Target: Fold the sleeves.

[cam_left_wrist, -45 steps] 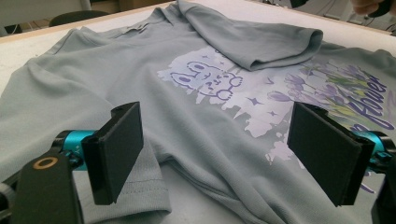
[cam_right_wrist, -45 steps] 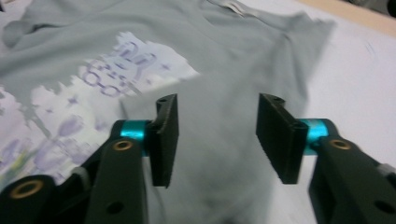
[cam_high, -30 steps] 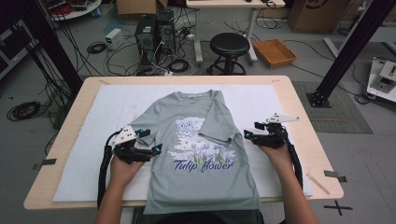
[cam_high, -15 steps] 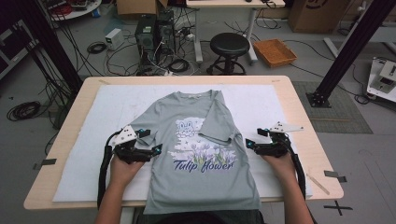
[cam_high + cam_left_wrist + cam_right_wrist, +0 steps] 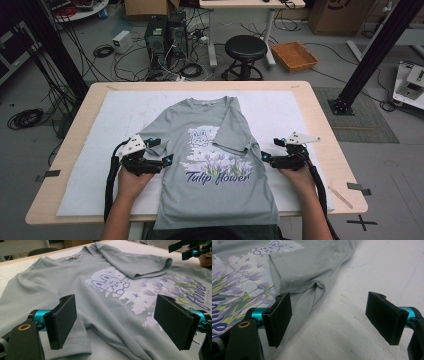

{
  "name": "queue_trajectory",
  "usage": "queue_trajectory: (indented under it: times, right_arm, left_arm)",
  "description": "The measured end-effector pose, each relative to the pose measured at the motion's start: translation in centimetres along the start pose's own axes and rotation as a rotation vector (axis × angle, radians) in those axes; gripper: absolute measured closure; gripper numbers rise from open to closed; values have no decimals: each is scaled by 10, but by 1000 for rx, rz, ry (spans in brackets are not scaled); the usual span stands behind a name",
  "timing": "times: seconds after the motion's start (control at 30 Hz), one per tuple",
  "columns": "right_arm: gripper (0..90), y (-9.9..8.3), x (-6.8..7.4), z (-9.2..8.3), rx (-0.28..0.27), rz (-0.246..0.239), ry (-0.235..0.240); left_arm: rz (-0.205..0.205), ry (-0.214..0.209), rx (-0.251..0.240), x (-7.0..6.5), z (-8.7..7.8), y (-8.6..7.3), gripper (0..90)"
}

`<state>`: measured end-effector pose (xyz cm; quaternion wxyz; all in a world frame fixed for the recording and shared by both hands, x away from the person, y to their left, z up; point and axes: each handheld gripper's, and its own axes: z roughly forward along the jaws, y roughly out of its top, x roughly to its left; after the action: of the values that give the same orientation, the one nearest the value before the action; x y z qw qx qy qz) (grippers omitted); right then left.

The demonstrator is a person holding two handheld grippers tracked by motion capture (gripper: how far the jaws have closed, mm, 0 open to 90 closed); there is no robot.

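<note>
table (image 5: pixel 75 150) covered by a white mat (image 5: pixel 125 115), evidently laid as a soft, clean working surface for folding. grey t-shirt (image 5: pixel 200 145) spread flat on the mat, print side up, collar at 12 o'clock, hem hanging over the table edge at 6 o'clock toward the person; judged to be placed this way so both sides can be reached at once.

right sleeve (image 5: pixel 235 130) is folded inward across the chest, its cuff lying on the print; 1 fold judged done. left sleeve (image 5: pixel 75 345) lies out flat at 9 o'clock, not yet folded.

left gripper (image 5: pixel 167 161) rests at the shirt's 9 o'clock edge, jaws wide apart with nothing between the pads, the sleeve cuff lying just beneath 1 jaw; seemingly poised to take that sleeve.

right gripper (image 5: pixel 264 159) sits at the shirt's 3 o'clock edge, over the side seam below the folded sleeve. its jaws have just been opening and stand wide, nothing pinched; 1 jaw over fabric, the other over bare mat, so the cloth appears released.
</note>
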<state>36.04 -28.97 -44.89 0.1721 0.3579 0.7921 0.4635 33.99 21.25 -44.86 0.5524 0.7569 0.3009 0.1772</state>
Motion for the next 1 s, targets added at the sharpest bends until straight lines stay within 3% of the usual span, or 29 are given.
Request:
queue_trajectory:
  times: [0.1,0.4,0.6,0.7,0.73,0.77,0.8,0.83,1.0]
  right_arm:
    - [216,0,1,0,-1,-9,-5]
    - [217,0,0,1,3,-9,1]
    - [216,0,0,1,4,-1,3]
    - [217,0,0,1,1,-2,2]
    - [216,0,-1,1,2,-1,2]
    - [216,0,-1,1,5,6,1]
    - [216,0,-1,1,5,6,1]
    - [216,0,-2,1,3,12,1]
    - [217,0,-2,1,3,13,2]
  left_arm:
    - [-22,17,5,1,-2,0,184]
    - [-26,54,4,6,-6,8,184]
    - [-30,94,54,26,-8,26,184]
    - [-44,134,89,45,-8,33,184]
    - [-44,134,89,45,-8,33,184]
    - [-49,172,130,53,-7,33,184]
    - [-49,172,130,53,-7,33,184]
    - [-43,216,186,61,-5,31,184]
    - [-87,242,219,73,-2,25,184]
